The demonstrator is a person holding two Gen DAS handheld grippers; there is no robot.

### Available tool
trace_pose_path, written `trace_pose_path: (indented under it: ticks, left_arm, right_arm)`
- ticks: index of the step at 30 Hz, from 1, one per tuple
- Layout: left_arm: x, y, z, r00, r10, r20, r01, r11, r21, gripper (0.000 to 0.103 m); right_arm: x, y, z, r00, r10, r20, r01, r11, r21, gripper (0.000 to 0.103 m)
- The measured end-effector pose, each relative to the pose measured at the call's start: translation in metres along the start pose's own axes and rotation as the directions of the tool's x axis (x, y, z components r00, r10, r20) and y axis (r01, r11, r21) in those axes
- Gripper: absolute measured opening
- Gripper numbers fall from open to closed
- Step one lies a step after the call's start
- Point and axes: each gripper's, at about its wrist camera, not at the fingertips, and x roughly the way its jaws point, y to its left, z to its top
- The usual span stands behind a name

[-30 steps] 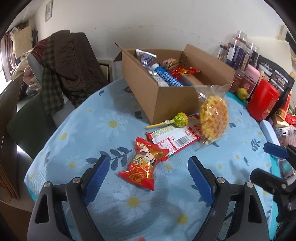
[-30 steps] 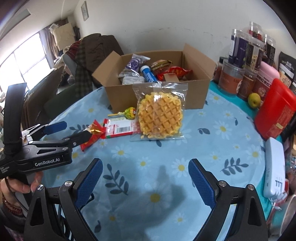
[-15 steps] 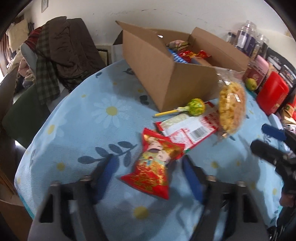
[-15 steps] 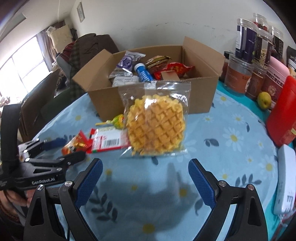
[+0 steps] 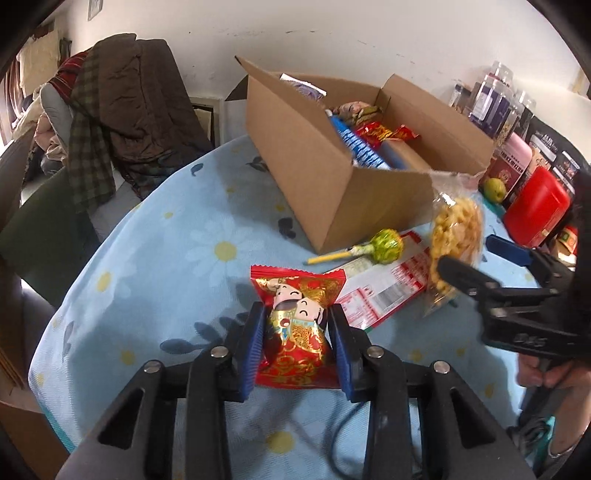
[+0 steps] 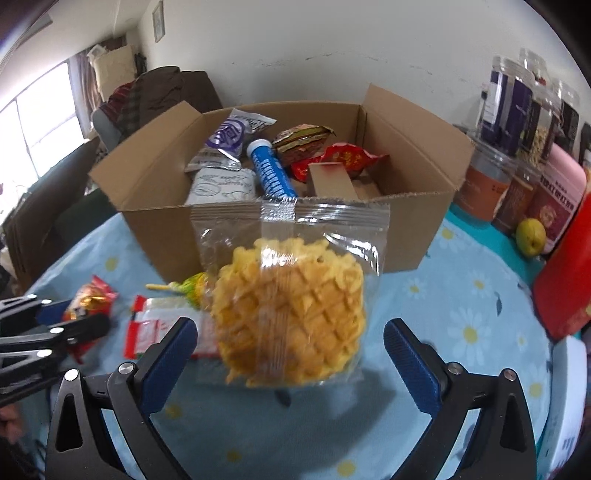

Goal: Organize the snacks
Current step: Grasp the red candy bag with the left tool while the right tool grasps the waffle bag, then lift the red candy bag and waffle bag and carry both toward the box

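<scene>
Table under a light blue cloth with daisy and leaf print. Left background: chair piled with clothes, brown jacket on top, plaid garment hanging beside it. Dark green seat below that. Framed picture on the white wall, bright window far left. Right side of table: row of clear jars with dark labels, pink canister in front of them, red plastic container just beside. Small yellow-green fruit sits on the cloth near the canister. White device at the right table edge, partly cut off.
</scene>
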Motion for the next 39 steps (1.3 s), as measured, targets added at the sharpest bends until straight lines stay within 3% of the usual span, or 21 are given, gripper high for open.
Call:
trace_pose_path:
  ticks: [7,11,14,31,39]
  left_arm:
    - [0.003,-0.004,0.003,1.0,-0.016,-0.007,0.016,1.0,0.007,0.034]
    - [0.004,-0.003,0.002,1.0,-0.018,-0.014,0.018,1.0,0.007,0.034]
    - [0.002,-0.005,0.0,1.0,-0.024,-0.015,0.024,1.0,0.01,0.034]
    - [-0.023,-0.029,-0.021,0.996,-0.087,-0.015,0.088,0.995,0.049,0.034]
    - [-0.03,-0.047,-0.031,0.993,-0.117,-0.021,0.118,0.989,0.089,0.034]
  right_arm:
    - [0.011,0.001,0.004,1.0,0.024,0.014,-0.024,1.0,0.0,0.102]
    - [0.015,-0.002,0.004,0.999,0.03,-0.009,-0.03,0.999,0.019,0.083]
    - [0.011,-0.001,0.001,0.999,0.042,-0.009,-0.041,0.999,0.02,0.079]
    - [-0.051,0.002,-0.034,0.995,0.096,-0.023,-0.095,0.993,0.068,0.078]
    - [-0.074,-0.001,-0.059,0.991,0.091,-0.095,-0.084,0.994,0.068,0.078]
